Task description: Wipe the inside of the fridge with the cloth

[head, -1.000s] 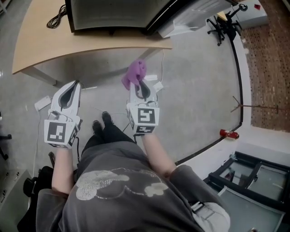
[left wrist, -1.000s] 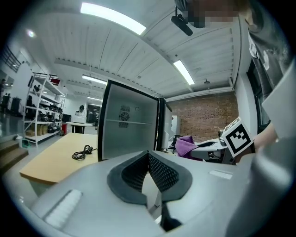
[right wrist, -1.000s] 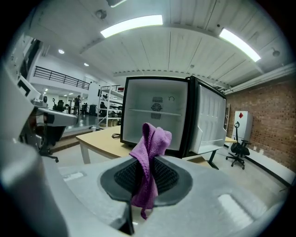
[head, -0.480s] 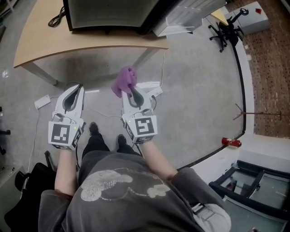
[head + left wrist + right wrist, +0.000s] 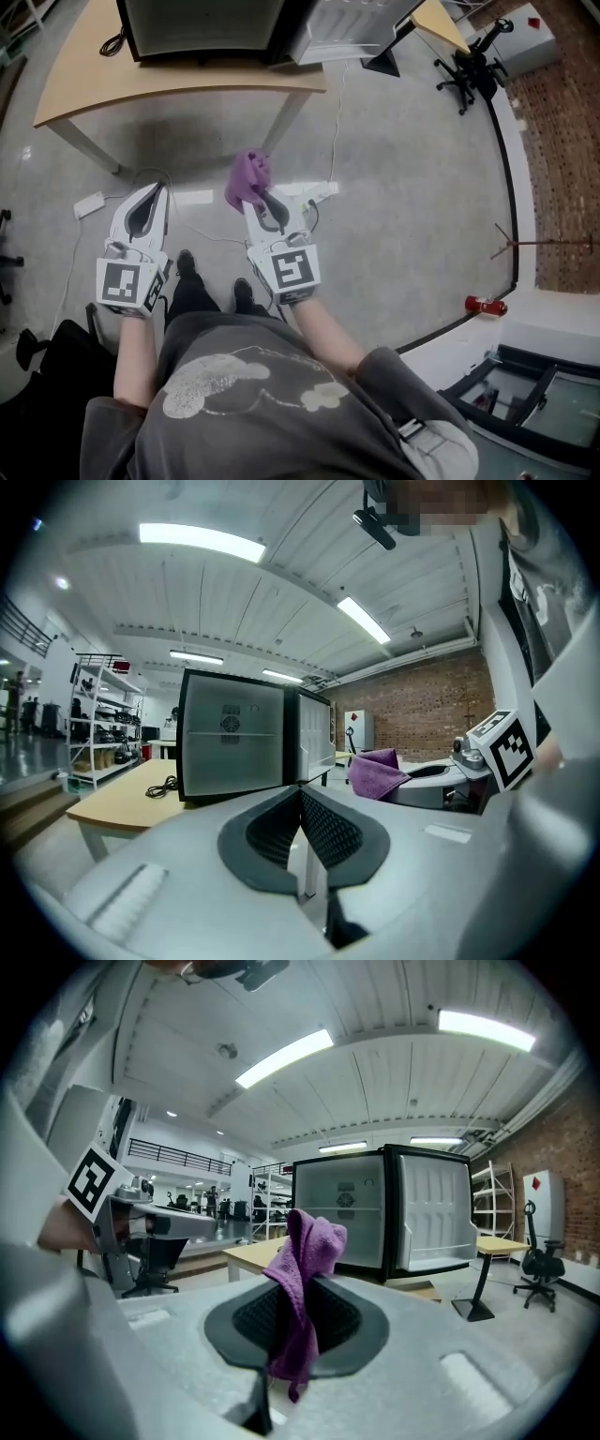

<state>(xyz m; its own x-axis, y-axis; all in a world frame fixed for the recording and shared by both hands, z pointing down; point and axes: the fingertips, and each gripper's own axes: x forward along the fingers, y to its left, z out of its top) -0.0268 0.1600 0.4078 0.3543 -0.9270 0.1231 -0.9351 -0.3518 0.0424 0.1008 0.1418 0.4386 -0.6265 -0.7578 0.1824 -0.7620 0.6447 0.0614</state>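
A small fridge (image 5: pixel 200 25) stands on a wooden table (image 5: pixel 169 84), its door (image 5: pixel 342 28) swung open to the right. My right gripper (image 5: pixel 261 195) is held over the floor in front of the table, shut on a purple cloth (image 5: pixel 246 176) that sticks up from the jaws. In the right gripper view the cloth (image 5: pixel 303 1283) hangs between the pads, with the open fridge (image 5: pixel 342 1218) ahead. Beside it, my left gripper (image 5: pixel 153 192) is shut on nothing. The left gripper view has its pads meeting (image 5: pixel 300 794) and the fridge (image 5: pixel 232 747) beyond them.
White power strips (image 5: pixel 90 203) and cables lie on the grey floor under the table. A table leg (image 5: pixel 284 122) stands just ahead of the cloth. An office chair (image 5: pixel 469 66) is at the upper right, and a red cylinder (image 5: pixel 486 305) lies by a black floor line.
The person has stepped and shifted a little to the left before the table. Both grippers moved along with them and kept their states; the cloth stays pinched.
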